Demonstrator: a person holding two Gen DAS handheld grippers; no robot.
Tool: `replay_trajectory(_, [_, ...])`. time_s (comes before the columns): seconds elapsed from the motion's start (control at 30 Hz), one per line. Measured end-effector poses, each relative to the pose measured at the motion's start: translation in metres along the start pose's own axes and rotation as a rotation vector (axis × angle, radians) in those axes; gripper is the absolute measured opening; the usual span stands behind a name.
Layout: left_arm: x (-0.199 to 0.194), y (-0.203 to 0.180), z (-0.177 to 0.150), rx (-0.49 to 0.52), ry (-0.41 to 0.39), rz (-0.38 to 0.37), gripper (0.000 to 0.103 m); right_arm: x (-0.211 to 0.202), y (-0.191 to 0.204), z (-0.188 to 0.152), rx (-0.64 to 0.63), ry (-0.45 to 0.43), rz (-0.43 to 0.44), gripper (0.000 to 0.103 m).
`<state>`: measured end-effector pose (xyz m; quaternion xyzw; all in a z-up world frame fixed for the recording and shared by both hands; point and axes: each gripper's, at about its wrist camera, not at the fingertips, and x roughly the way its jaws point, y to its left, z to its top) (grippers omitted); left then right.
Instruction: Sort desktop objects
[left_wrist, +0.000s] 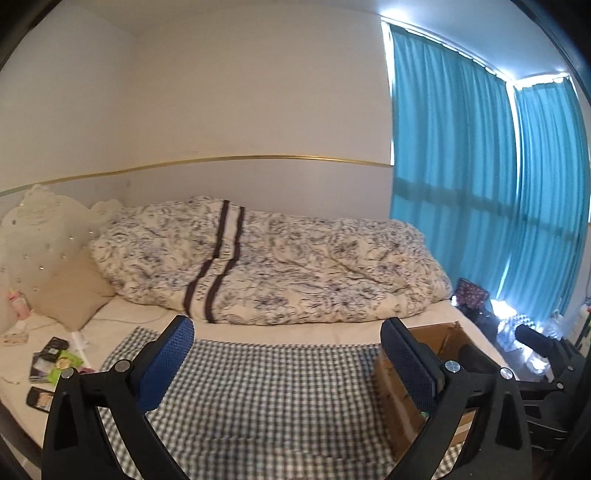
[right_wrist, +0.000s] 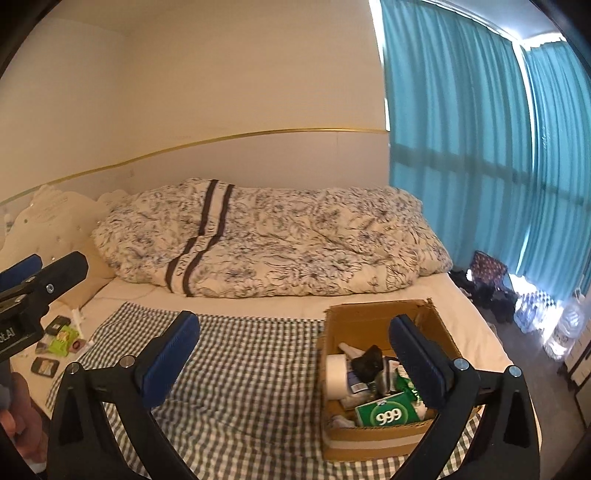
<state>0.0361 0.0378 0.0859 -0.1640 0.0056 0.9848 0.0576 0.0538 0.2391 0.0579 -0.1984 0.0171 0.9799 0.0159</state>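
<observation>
Ahead of both sets of fingers I see the bed (right_wrist: 369, 306), with a rumpled floral duvet (right_wrist: 266, 240) lying well beyond my fingertips along the wall and blue curtains (right_wrist: 461, 147) off to the right. Nearer, a checked cloth (right_wrist: 251, 369) spreads under and between the fingers of both tools. On that cloth stands an open cardboard box (right_wrist: 369, 439); in the right wrist view my right finger crosses in front of it, and in the left wrist view the box (left_wrist: 391, 387) sits just behind my right finger. Inside it I can make out a white roll (right_wrist: 337, 376), a black object (right_wrist: 367, 363) and a green packet marked 999 (right_wrist: 386, 411), with other bits too jumbled to name. My left gripper (left_wrist: 288, 360) is released, fingers spread wide and empty; my right gripper (right_wrist: 295, 360) is likewise spread wide with nothing between the pads. Well left of the left fingers, off the cloth on the sheet, lie small loose items (left_wrist: 51, 363): a green packet (right_wrist: 65, 339) and dark flat cases (right_wrist: 45, 366).
</observation>
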Motion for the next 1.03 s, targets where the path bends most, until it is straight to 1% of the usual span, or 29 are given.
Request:
replay_trajectory(0.07, [-0.010, 0.005, -0.003, 0.008, -0.008, 0.014, 0.103, -0.007, 0.006, -0.002, -0.006, -0.007, 0.007, 0.103])
replay_trajectory(0.17, [-0.024, 0.011, -0.006, 0.003, -0.015, 0.012, 0.103, -0.016, 0.015, -0.004, -0.012, -0.015, 0.020, 0.103])
replay_trajectory(0.37, [-0.037, 0.019, -0.005, -0.023, -0.026, 0.021, 0.103, -0.027, 0.022, -0.005, -0.036, -0.028, 0.035, 0.103])
replay_trajectory(0.6, [-0.031, 0.025, -0.008, -0.039, -0.012, 0.021, 0.103, -0.026, 0.022, -0.008, -0.038, -0.020, 0.038, 0.103])
replay_trajectory(1.03, [-0.029, 0.022, -0.014, -0.030, 0.002, 0.014, 0.103, -0.022, 0.016, -0.018, -0.026, 0.007, 0.035, 0.103])
